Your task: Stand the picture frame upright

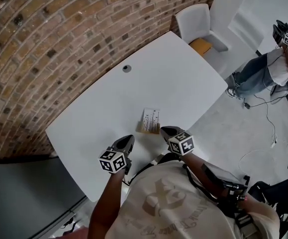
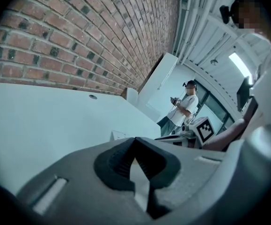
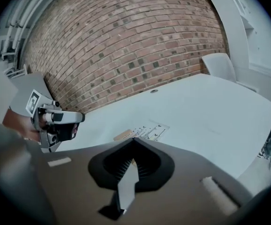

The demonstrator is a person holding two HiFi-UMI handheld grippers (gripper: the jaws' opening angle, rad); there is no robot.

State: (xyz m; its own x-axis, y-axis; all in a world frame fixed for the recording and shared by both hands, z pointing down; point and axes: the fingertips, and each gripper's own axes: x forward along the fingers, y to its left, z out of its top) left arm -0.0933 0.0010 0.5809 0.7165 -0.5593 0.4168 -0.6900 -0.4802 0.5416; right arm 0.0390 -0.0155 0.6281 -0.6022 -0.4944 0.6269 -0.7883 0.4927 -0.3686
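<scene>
The picture frame [image 1: 150, 120] lies flat on the white table [image 1: 173, 78], a pale print with a light wooden edge. My left gripper [image 1: 126, 140] is shut and empty, just short of the frame on its near left. My right gripper [image 1: 168, 131] is also shut and empty, close by the frame's near right corner. In the right gripper view the frame [image 3: 142, 132] lies just beyond the shut tips [image 3: 134, 142], and the left gripper [image 3: 55, 123] shows at the left. In the left gripper view only a corner of the frame [image 2: 119, 135] shows past the shut tips [image 2: 135, 140].
A small round grommet [image 1: 127, 68] sits in the table towards the brick wall [image 1: 59, 29]. A white chair [image 1: 196, 21] stands at the far corner. A person [image 1: 268, 68] stands off to the right, with cables [image 1: 268, 118] on the floor.
</scene>
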